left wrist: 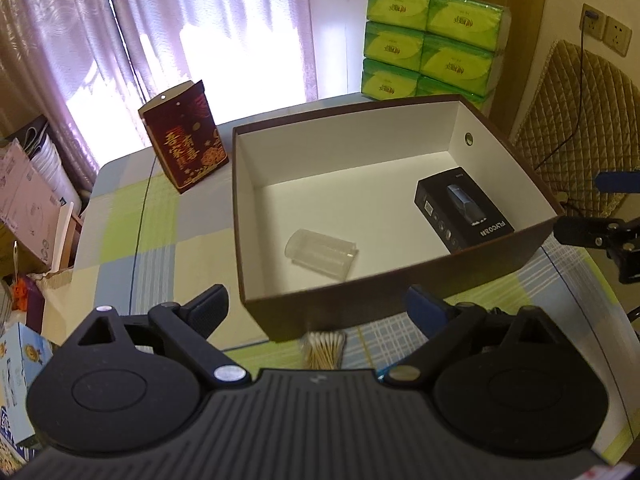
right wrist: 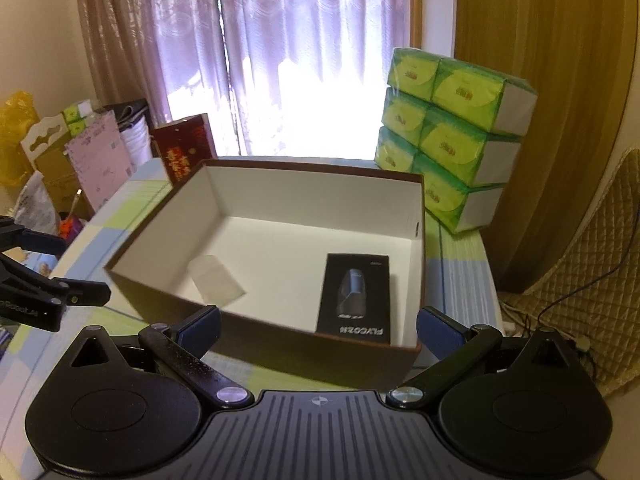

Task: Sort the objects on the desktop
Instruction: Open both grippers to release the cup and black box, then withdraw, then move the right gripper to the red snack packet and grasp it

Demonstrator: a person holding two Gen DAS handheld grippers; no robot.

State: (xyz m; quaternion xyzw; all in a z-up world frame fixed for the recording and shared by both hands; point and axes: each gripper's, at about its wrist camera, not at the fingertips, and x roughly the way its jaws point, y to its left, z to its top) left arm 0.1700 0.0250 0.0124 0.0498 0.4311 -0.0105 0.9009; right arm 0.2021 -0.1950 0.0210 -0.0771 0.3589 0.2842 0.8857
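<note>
1. Your left gripper (left wrist: 318,308) points forward and down, its two fingers spread wide apart with nothing between the pads.
2. Your right gripper (right wrist: 318,328) also tilts forward and down, fingers spread wide, pads pressing on nothing.
3. Each gripper shows at the edge of the other's view: the right at the left camera's right edge, the left at the right camera's left edge, so they sit side by side.

Daylight enters through the curtained window (left wrist: 224,40) behind the table's far edge and blows out to white glare. The foreground is dim and backlit. The box (right wrist: 280,344) throws shadow at its near wall. Fisheye bending curves both views' edges; corners vignette black. The right wrist view shows slight motion blur.
</note>
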